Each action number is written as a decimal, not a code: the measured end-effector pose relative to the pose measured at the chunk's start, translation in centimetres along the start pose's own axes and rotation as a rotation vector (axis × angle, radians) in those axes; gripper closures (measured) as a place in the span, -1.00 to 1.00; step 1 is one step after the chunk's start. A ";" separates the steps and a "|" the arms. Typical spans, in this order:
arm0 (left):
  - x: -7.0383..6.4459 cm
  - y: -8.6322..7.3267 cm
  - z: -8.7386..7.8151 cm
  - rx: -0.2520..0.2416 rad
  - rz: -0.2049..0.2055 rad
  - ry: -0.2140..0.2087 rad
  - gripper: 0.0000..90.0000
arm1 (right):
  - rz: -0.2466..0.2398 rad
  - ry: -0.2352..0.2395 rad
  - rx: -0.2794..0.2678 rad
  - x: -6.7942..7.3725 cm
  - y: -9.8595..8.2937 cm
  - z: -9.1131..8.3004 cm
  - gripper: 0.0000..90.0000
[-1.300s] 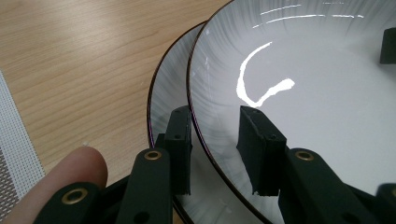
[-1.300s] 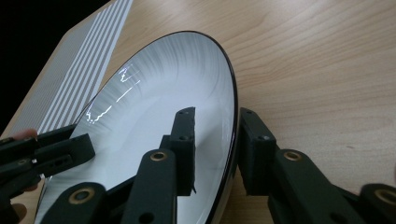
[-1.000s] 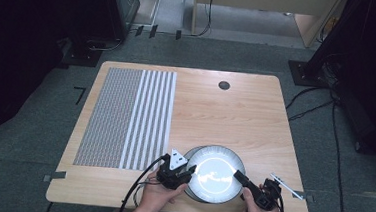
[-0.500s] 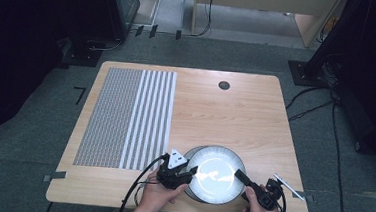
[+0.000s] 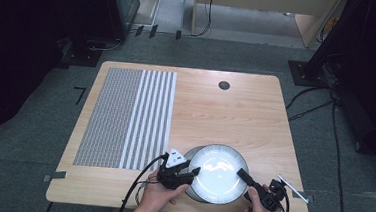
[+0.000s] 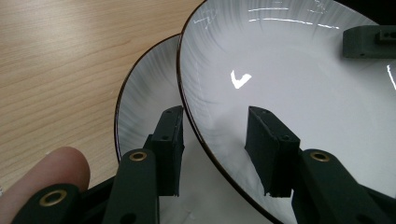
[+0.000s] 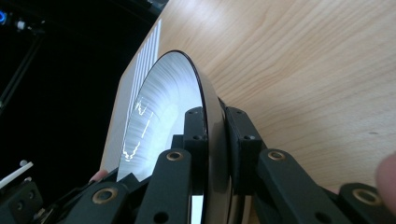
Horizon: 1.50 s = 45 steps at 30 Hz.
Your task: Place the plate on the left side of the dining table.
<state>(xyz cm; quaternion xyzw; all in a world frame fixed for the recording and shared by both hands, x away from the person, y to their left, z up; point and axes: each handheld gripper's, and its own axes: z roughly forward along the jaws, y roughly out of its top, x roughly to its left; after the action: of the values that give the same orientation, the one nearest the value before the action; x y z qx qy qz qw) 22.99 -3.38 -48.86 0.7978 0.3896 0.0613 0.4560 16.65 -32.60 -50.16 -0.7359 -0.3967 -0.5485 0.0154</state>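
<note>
Grey carpet runs round my wooden table point(image 5: 225, 113), with dark stands and loose cables at the edges. On the table's left part lies a mat point(image 5: 127, 117), finely patterned on its outer side and striped white on its inner side, and a small black disc point(image 5: 224, 85) sits near the far edge. At the near edge, between my two hands, is a white plate point(image 5: 217, 170) with a thin dark rim; it rests tilted over a second plate point(image 6: 140, 112) of the same kind, which peeps out from beneath it on the left. My left claw point(image 5: 187, 175), grey plate on top and cable trailing toward me, reaches in at the upper plate's left rim. In the left gripper view its jaws stand apart, one below that rim and one above it over the white face, and I think neither pad presses the plate, though the angle leaves me unsure. My right claw point(image 5: 243, 175) comes in at the plate's right rim. In the right gripper view its jaws are clamped on that rim, one pad on each face, the plate point(image 7: 163, 116) seen nearly edge-on against the wood. A thin white-and-grey stick point(image 5: 293, 189) lies on the table just right of my right hand point(image 5: 261, 211).
</note>
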 end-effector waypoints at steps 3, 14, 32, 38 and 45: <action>-0.1 0.1 -0.1 0.003 0.003 0.003 0.23 | -0.020 0.006 0.001 0.4 0.0 -0.1 0.78; -0.4 0.9 -1.0 0.010 -0.017 0.015 0.23 | -0.035 0.019 -0.004 1.5 0.3 -0.4 0.78; 2.6 2.9 -4.0 -0.051 -0.077 0.069 0.27 | -0.076 0.043 0.017 6.0 1.3 2.7 0.77; 3.6 3.4 -5.1 -0.078 -0.102 0.104 0.30 | -0.077 0.060 0.027 7.3 1.4 4.1 0.78; 5.4 3.9 -6.5 -0.094 -0.121 0.136 0.31 | -0.080 0.076 0.045 9.1 1.3 6.2 0.78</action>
<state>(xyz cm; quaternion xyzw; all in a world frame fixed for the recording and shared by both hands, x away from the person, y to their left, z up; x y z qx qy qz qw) 25.94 3.58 -43.48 0.7446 0.4637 0.1060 0.4683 23.06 -25.49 -44.62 -0.6975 -0.4372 -0.5672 0.0247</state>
